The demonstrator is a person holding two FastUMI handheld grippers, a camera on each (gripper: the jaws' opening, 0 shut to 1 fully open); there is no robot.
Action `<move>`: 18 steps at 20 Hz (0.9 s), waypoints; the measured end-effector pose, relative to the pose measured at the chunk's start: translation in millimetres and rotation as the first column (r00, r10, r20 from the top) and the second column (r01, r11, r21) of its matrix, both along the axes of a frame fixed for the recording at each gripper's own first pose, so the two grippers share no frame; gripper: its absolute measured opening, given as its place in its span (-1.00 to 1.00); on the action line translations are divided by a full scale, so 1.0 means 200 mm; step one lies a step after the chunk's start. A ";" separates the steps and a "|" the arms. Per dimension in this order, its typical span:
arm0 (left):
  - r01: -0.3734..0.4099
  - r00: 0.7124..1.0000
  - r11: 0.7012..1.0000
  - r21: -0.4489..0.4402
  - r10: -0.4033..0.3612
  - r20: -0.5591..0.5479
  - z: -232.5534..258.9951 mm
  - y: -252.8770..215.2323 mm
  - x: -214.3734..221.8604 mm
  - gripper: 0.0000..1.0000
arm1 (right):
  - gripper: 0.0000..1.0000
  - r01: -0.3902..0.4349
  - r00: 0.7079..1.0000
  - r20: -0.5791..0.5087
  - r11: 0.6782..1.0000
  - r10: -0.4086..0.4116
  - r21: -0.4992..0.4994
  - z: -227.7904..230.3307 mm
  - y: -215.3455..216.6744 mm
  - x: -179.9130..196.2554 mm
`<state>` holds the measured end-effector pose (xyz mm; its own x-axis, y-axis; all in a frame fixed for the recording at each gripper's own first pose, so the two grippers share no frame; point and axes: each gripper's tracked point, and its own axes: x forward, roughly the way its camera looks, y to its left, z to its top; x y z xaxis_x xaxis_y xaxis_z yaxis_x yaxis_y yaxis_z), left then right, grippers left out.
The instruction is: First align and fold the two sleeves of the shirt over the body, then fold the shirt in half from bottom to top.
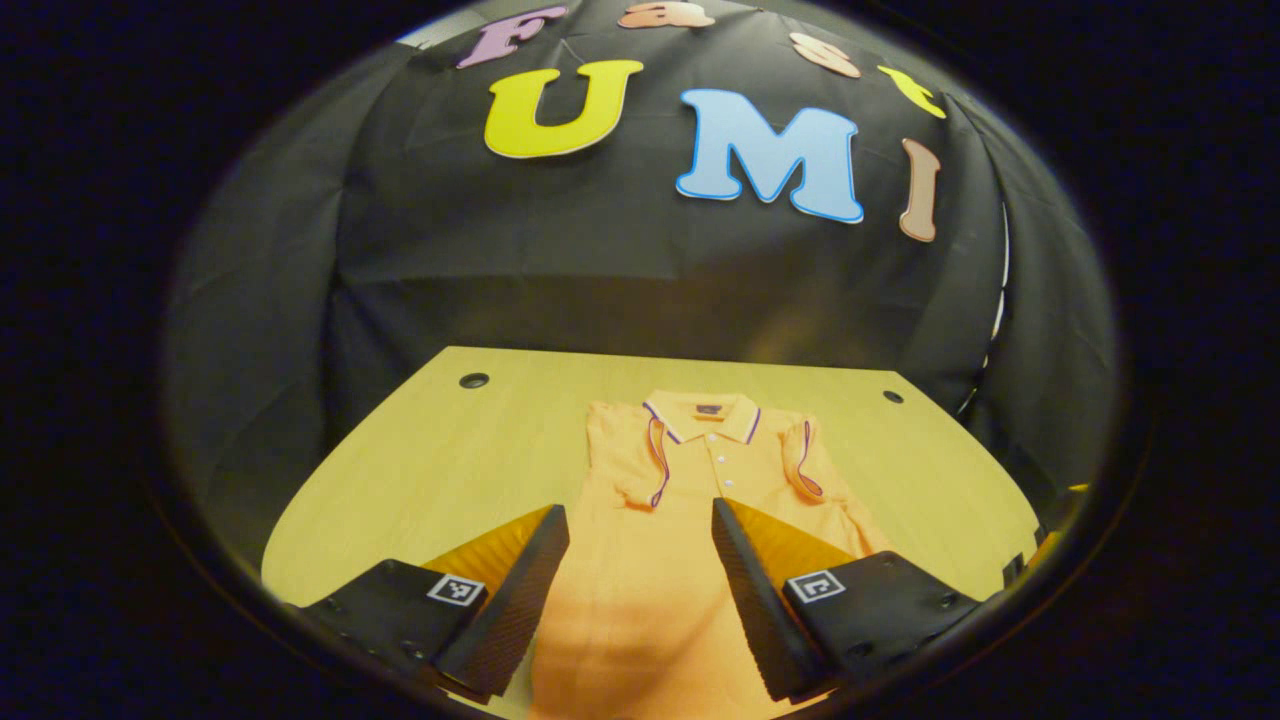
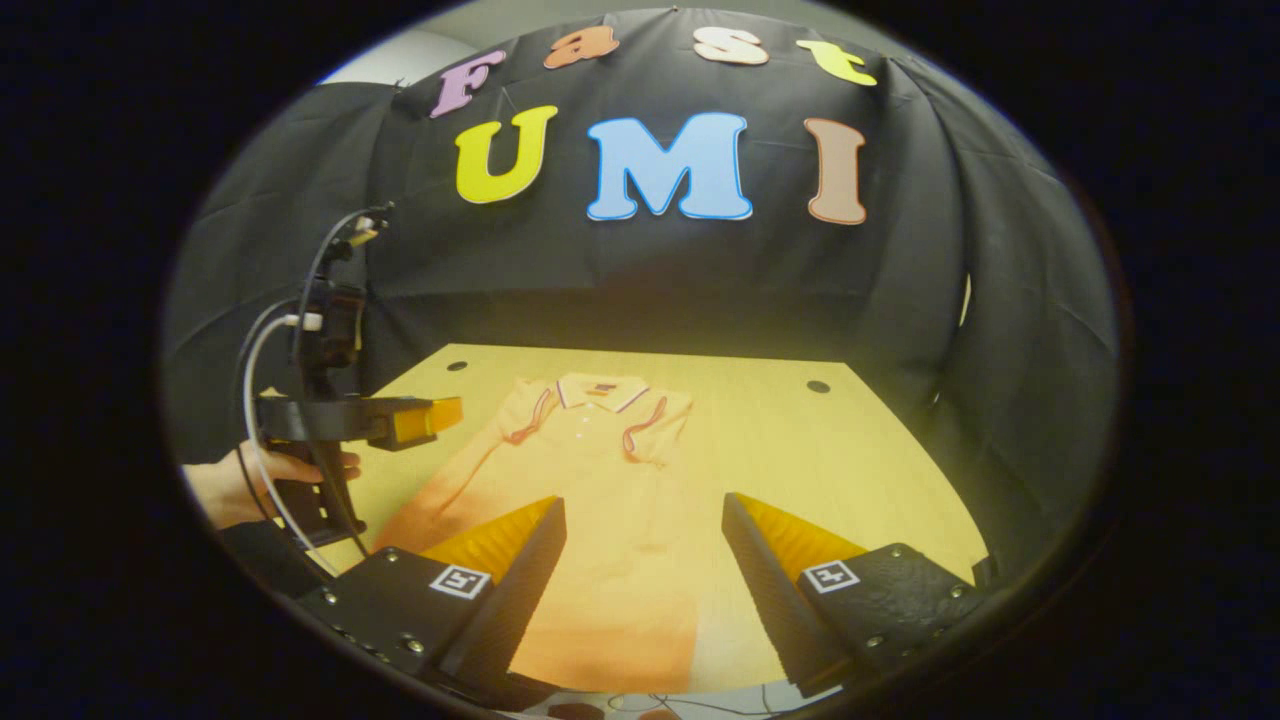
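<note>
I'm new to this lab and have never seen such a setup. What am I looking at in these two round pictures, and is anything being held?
A person holds a two-finger gripper in each hand, and each carries a camera looking forward along its own fingers. In the left gripper view, the left gripper is open above an orange polo shirt lying flat on a wooden table, sleeves already folded inward. In the right gripper view, the right gripper is open too; farther off are the other gripper and the hand holding it. Nothing is gripped.
</note>
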<state>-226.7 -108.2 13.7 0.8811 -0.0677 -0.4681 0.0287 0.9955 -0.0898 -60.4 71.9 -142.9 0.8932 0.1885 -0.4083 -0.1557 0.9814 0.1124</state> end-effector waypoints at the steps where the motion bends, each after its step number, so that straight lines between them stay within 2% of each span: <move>1: 0.000 1.000 1.000 0.004 0.000 0.002 0.01 0.02 -0.05 0.90 | 0.96 0.004 1.000 -0.014 1.000 -0.004 -0.005 -0.03 -0.01 -0.01; 9: 0.076 0.996 0.996 0.052 -0.074 -0.042 -0.08 0.09 -0.42 0.90 | 0.96 0.054 0.987 -0.148 0.998 -0.056 -0.016 -0.29 -0.03 -0.12; 13: 0.092 0.993 0.995 0.040 -0.089 -0.079 -0.16 0.14 -0.59 0.90 | 0.96 0.066 0.977 -0.202 0.997 -0.074 -0.047 -0.42 -0.03 -0.18; 18: 0.107 0.984 0.992 0.065 -0.097 -0.147 -0.32 0.21 -0.74 0.90 | 0.96 0.068 0.958 -0.274 0.996 -0.082 -0.060 -0.56 -0.02 -0.28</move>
